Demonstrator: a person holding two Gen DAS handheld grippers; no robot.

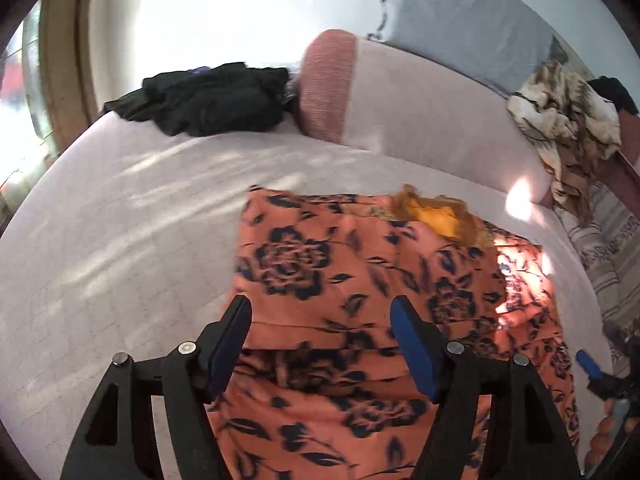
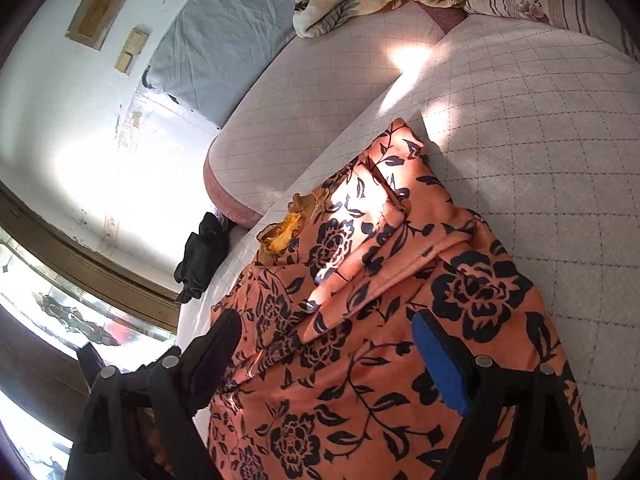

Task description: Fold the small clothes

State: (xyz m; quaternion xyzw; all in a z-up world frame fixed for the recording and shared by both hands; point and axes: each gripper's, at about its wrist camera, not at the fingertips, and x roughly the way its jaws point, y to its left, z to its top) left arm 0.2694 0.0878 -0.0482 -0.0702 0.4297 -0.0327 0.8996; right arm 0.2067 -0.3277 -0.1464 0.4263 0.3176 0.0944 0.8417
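Orange floral garment (image 1: 360, 280) lies partly folded on the pink quilted mattress (image 1: 120, 240), left gripper (image 1: 320, 320) and right gripper (image 2: 328, 340) both spread wide above it, final folds outstanding

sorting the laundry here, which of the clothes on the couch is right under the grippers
The orange floral garment, spread flat beneath both open grippers. The black pile lies far back, and the beige bundle hangs over the backrest.
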